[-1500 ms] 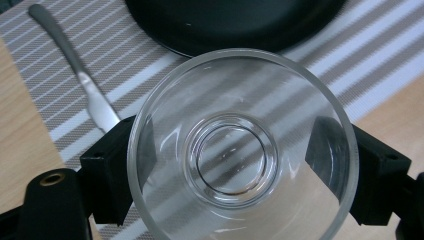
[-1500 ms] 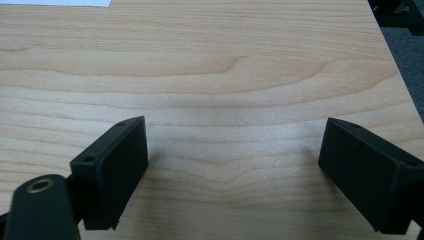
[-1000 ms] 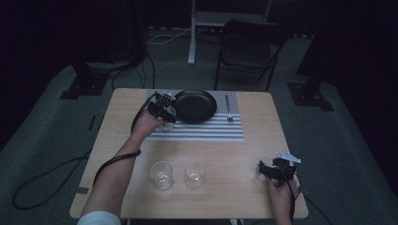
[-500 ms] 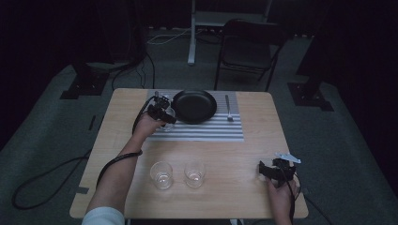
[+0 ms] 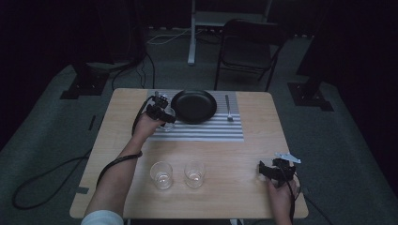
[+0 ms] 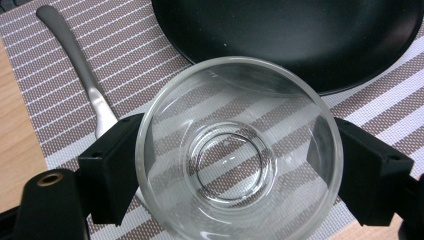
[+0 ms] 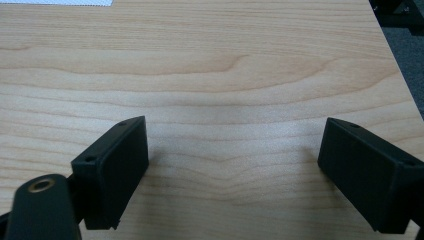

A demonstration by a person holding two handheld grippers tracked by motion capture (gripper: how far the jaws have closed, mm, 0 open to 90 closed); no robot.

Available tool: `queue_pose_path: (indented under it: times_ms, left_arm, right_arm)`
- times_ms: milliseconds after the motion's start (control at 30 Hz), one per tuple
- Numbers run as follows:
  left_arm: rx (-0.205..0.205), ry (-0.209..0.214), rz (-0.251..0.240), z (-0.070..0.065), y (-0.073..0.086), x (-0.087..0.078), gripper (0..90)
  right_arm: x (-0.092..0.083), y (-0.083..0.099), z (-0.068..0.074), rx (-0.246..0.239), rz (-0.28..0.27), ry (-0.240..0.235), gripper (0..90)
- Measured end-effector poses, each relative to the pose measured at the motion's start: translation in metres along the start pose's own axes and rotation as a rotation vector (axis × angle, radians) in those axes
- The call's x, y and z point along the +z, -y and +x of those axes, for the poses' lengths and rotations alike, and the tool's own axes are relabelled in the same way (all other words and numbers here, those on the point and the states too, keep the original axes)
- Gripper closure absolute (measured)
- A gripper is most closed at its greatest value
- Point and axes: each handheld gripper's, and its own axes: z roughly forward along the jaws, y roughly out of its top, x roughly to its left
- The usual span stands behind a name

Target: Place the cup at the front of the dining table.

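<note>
Left tongs (image 6: 235,165) clamped on glass (image 6: 239,150) over striped mat (image 6: 125,60) (beside black plate (image 6: 300,35), fork (image 6: 80,70)). Right tongs (image 7: 235,170) spread wide above bare table (image 7: 225,65).

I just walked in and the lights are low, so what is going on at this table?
A person is setting a place with a gripper in each hand. The left gripper is shut on a clear glass, held over the striped placemat beside the black plate and a piece of cutlery. The right gripper rests open and empty over bare wood at the table's near right corner. Two more glasses stand at the near edge.
</note>
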Motion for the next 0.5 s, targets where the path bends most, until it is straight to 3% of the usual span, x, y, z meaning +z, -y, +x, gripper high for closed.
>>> queue_pose_path:
  times_ms: [100, 367, 400, 500]
  left_arm:
    - [-0.019, 0.010, -0.003, 0.001, 0.002, -0.003, 17.0]
    - [-0.016, 0.025, -0.014, 0.002, 0.010, -0.010, 14.1]
    - [-0.019, 0.040, -0.020, 0.003, 0.010, -0.012, 9.1]
    - [-0.012, 0.018, -0.074, 0.002, 0.013, -0.016, 9.1]
  right_arm:
    - [0.000, 0.000, 0.000, 0.000, 0.000, 0.000, 12.3]
    - [0.000, 0.000, 0.000, -0.001, 0.000, 0.000, 12.3]
    - [0.000, 0.000, 0.000, 0.000, 0.000, 0.000, 12.3]
    - [0.000, 0.000, 0.000, 0.000, 0.000, 0.000, 12.2]
